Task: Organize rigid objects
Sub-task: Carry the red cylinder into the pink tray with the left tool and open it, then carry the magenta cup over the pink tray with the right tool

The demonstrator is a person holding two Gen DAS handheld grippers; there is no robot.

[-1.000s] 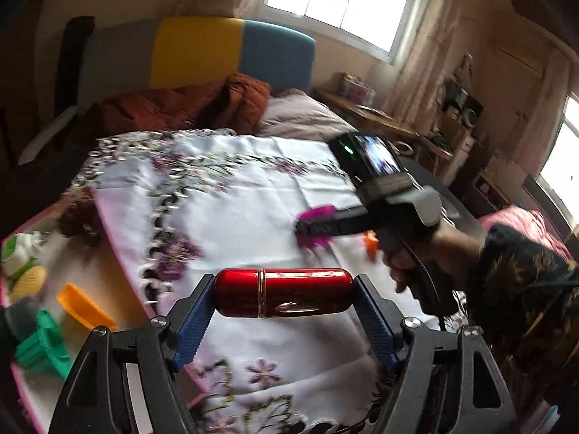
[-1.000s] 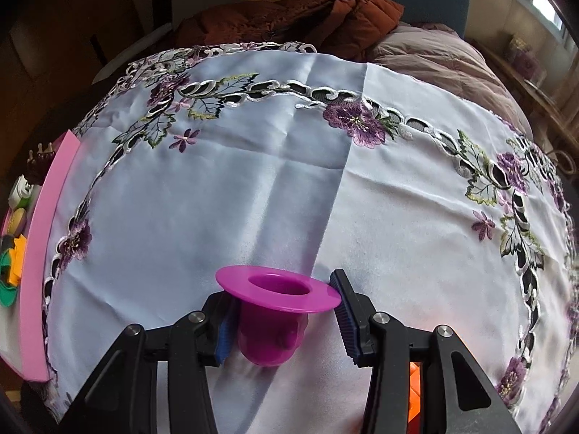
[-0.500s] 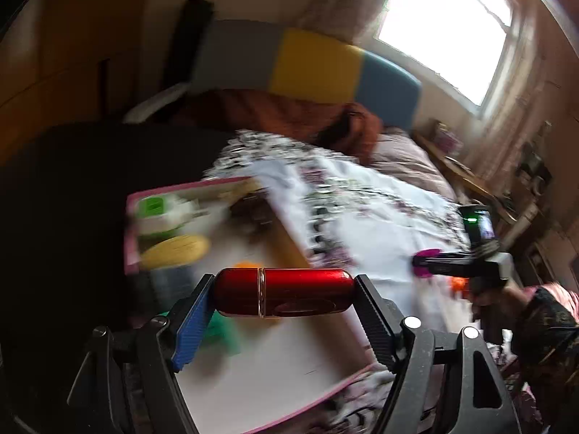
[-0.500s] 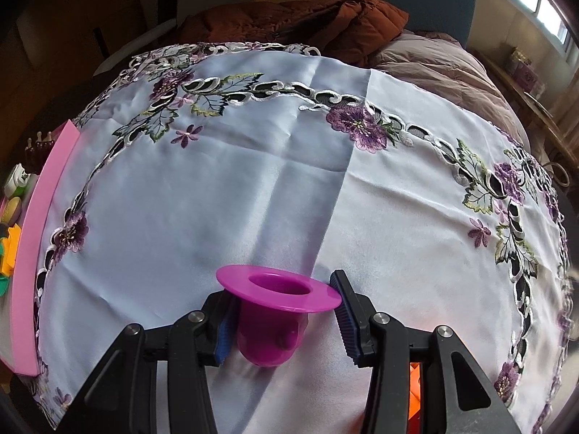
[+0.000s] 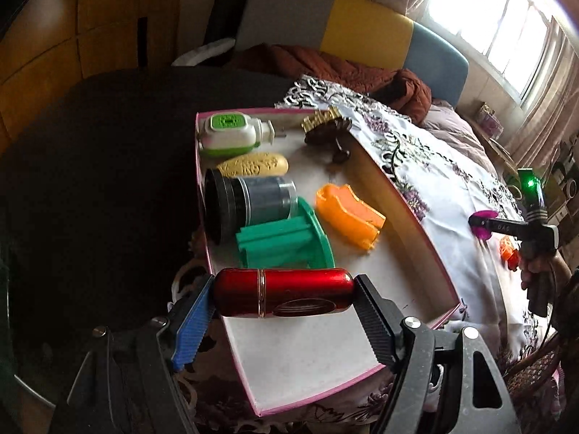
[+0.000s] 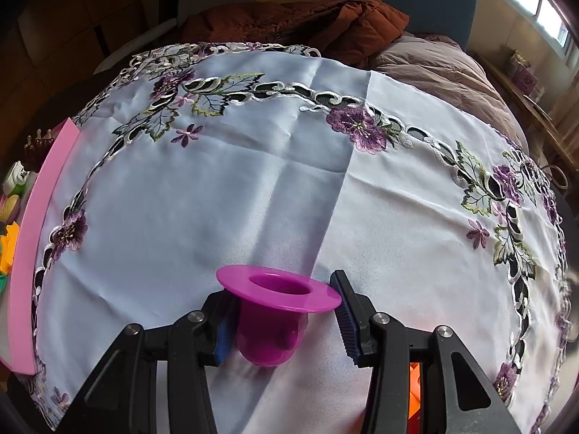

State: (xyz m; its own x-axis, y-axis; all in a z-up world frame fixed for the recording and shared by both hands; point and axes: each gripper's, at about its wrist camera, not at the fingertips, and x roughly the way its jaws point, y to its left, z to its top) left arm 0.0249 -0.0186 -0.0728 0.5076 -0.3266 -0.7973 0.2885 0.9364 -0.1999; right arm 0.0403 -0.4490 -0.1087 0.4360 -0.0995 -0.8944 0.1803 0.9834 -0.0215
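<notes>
Left claw [image 5: 284,298] grips red cylinder [image 5: 282,291] endwise over pink tray [image 5: 412,213] (crowded); release may roll it. Right claw [image 6: 282,311] pinches magenta cup [image 6: 277,307].

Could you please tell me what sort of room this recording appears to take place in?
Most likely a lived-in bedroom at home: a padded grey, yellow and blue headboard, a rumpled rust-brown quilt, and a bright curtained window behind the white floral embroidered cloth.
</notes>
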